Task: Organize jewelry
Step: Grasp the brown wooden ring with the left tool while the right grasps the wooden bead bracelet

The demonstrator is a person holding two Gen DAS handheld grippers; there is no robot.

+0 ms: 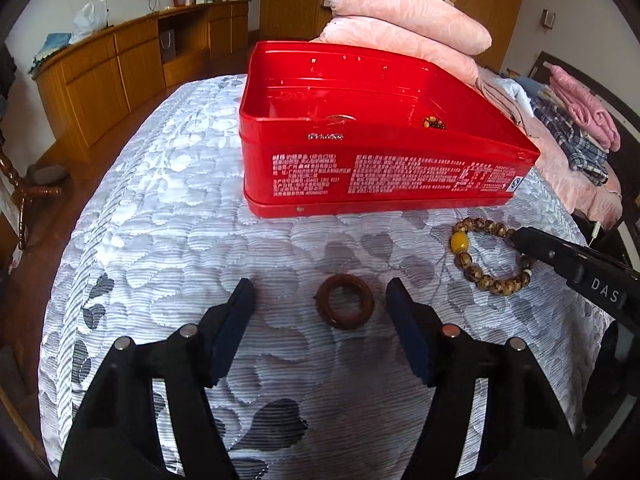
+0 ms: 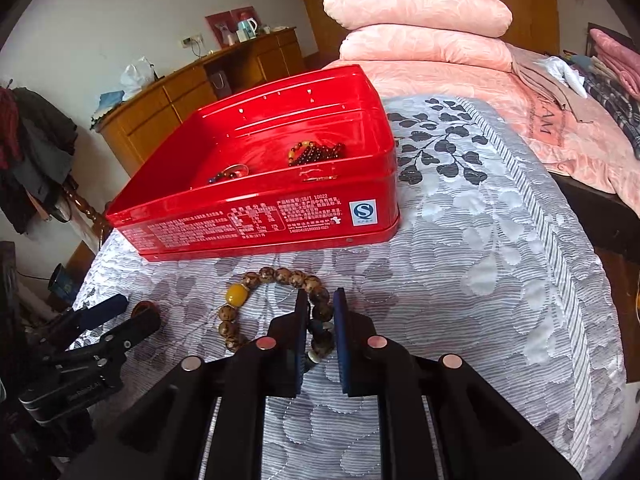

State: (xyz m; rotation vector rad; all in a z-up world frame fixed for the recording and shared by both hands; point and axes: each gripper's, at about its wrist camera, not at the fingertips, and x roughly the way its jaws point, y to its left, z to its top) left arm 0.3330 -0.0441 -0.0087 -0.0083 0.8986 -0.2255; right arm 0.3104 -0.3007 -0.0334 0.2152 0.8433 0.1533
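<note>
The bracelet (image 2: 276,304) lies on the bed (image 2: 480,280) by the red box (image 2: 256,220), my right fingers (image 2: 321,308) pinch its beads, my left fingers (image 1: 320,300) spread round the ring (image 1: 345,301), so next I think I lift.

Both cameras ride low over the quilted bedspread (image 1: 168,208), looking forward along their own fingers toward the red tin (image 1: 360,168) and the stacked pillows (image 2: 420,12) behind. The left view sits further left; both share the tin, the beaded bracelet (image 2: 280,276) and the wooden cabinet (image 1: 100,68)
</note>
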